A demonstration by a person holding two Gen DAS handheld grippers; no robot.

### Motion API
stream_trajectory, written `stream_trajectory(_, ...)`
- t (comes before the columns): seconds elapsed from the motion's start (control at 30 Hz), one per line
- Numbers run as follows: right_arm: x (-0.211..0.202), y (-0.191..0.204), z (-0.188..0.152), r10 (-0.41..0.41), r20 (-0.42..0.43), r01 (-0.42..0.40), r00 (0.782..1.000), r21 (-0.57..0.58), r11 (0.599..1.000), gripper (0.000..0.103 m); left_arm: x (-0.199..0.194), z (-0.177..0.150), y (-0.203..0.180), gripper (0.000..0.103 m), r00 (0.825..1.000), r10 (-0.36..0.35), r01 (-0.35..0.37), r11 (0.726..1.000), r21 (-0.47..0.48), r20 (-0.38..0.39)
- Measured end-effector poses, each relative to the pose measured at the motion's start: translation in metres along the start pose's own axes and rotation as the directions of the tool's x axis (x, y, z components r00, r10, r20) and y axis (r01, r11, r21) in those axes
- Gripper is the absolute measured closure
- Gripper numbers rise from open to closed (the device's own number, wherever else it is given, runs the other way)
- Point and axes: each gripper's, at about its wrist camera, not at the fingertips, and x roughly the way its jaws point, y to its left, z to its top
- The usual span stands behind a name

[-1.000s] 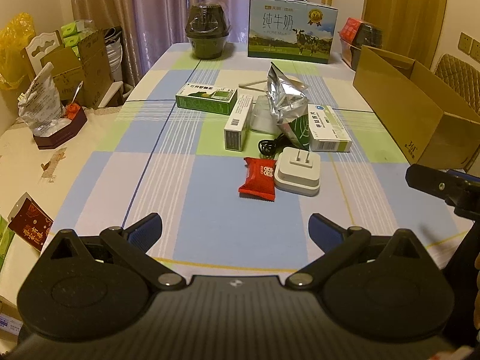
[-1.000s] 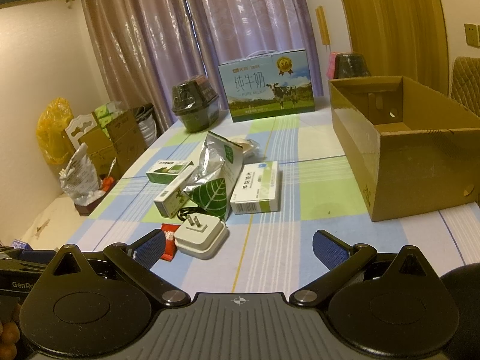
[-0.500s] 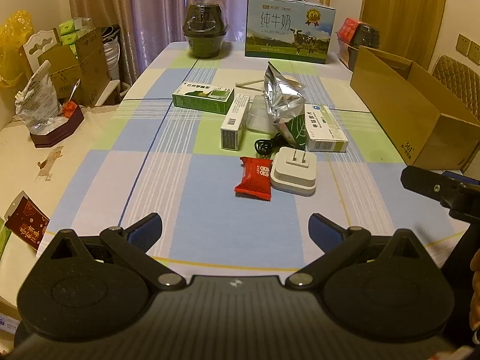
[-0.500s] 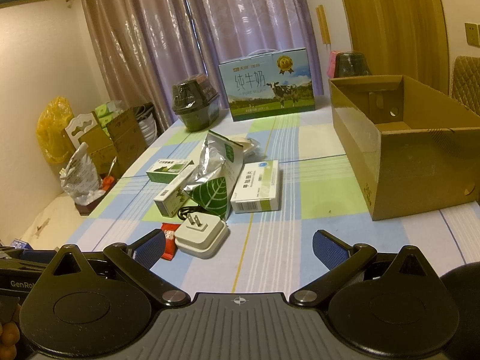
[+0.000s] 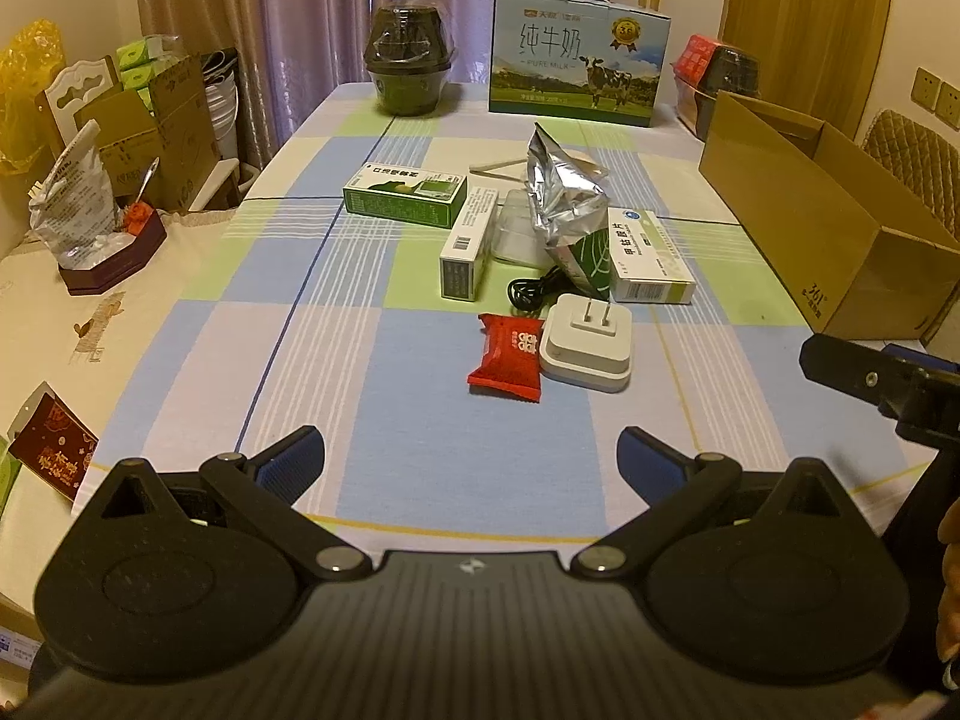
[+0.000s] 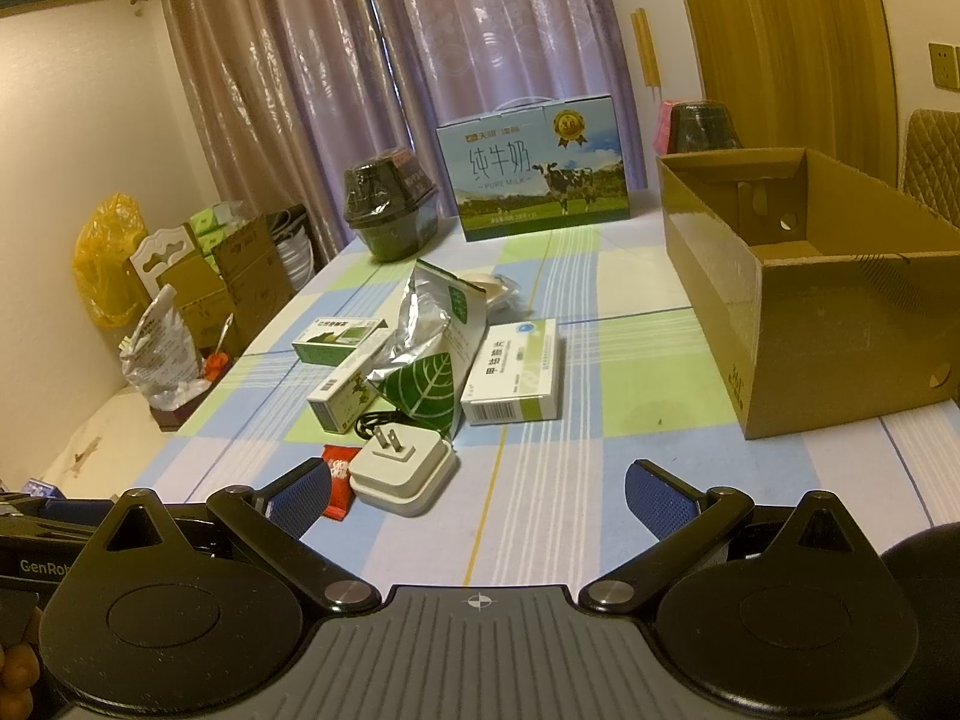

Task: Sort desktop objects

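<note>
Left gripper (image 5: 471, 462): jaws spread wide, nothing between them, held above the near edge of the checked table (image 5: 288, 360). Right gripper (image 6: 477, 495): jaws likewise wide apart and empty; its black body also shows at 3 o'clock in the left view.

Left view, 12 o'clock from the jaws: red snack packet (image 5: 509, 355), touching the white plug adapter (image 5: 588, 343) on its 3 o'clock side. Black cable (image 5: 531, 291) coiled just beyond both. Further at 12: foil pouch (image 5: 567, 204) standing among three cartons, namely a white-green medicine box (image 5: 651, 258) at its 3 o'clock, a narrow white box (image 5: 469, 243) at its 9 o'clock, and a green box (image 5: 405, 195) at 10 o'clock.

Open cardboard box (image 5: 828, 222) at 2 o'clock, well apart from the cluster. Milk carton (image 5: 579, 60) and dark lidded bowl (image 5: 411, 63) at the table's far end.
</note>
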Motion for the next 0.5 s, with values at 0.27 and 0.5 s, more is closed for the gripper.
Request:
stream_trajectory(0.27,0.0004,-0.0002,-0.0002,0.000,-0.001,0.000,1.000,0.001,1.000,0.002,0.0002,0.0009,-0.0003,0.001,1.000,-0.002,0.002,1.000,0.002,0.000)
stream_trajectory(0.5,0.0018,0.0008,-0.0018,0.000,-0.002,0.000,1.000,0.001,1.000,0.002,0.0007,0.0013,-0.0008,0.001,1.000,-0.001,0.001,1.000,0.002,0.000)
